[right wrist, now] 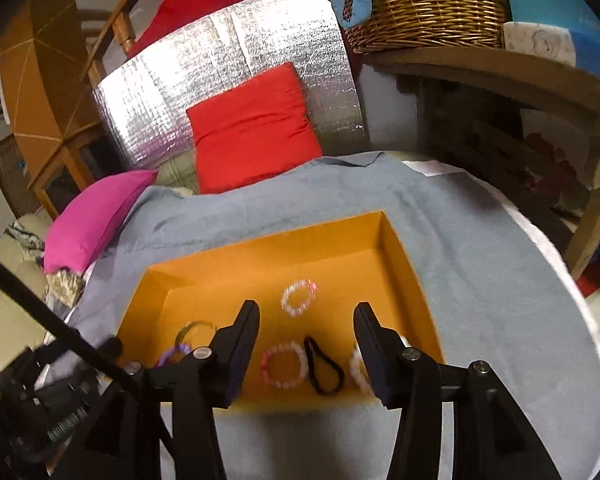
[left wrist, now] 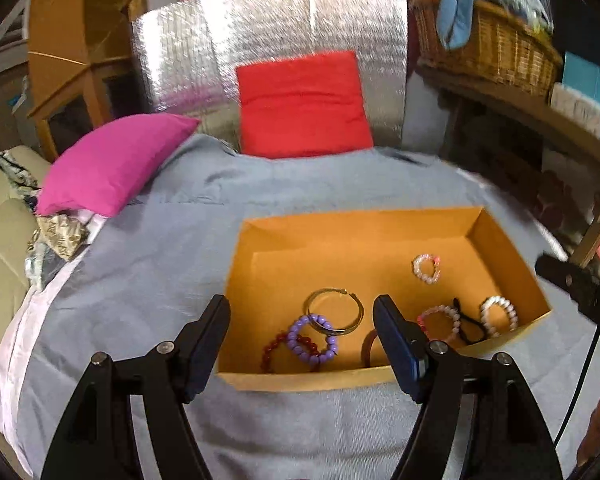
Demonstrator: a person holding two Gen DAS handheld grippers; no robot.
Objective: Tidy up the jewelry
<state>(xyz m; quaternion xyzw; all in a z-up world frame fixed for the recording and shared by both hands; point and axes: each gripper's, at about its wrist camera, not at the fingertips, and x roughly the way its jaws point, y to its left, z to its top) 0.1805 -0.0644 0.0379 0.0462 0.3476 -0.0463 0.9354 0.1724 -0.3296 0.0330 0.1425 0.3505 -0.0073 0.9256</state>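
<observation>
Both of our grippers hang empty above the near edge of the orange box (left wrist: 500,248). Our left gripper (left wrist: 302,320) has its fingers spread wide, holding nothing, and sits over the box's left half. Our right gripper (right wrist: 306,324) is likewise spread wide and empty, over the box's right half.

The box rests on a grey-blue blanket (left wrist: 140,280) on a bed, and all the jewelry we can see lies on its floor. We count eight pieces from the left wrist view. On the left side there is one thin metal bangle (left wrist: 334,311), one purple bead bracelet (left wrist: 313,340) overlapping the bangle's near edge, and one dark red bead bracelet (left wrist: 278,350) overlapping the purple one. One brownish ring-shaped piece (left wrist: 368,346) is partly hidden behind our left gripper's right finger; we cannot tell what it is. On the right side we count three pale pink-white bead bracelets: one alone toward the back (right wrist: 298,298), one near the front (right wrist: 284,364), and one at the front right corner (left wrist: 499,316). Between the last two lies one black elastic band (right wrist: 324,368).

Behind the box we see two cushions: one red cushion (left wrist: 304,104) leaning on a silver foil panel (left wrist: 196,52), and one magenta cushion (left wrist: 112,164) to the left. One wicker basket (right wrist: 428,4) sits on a wooden shelf at the right.
</observation>
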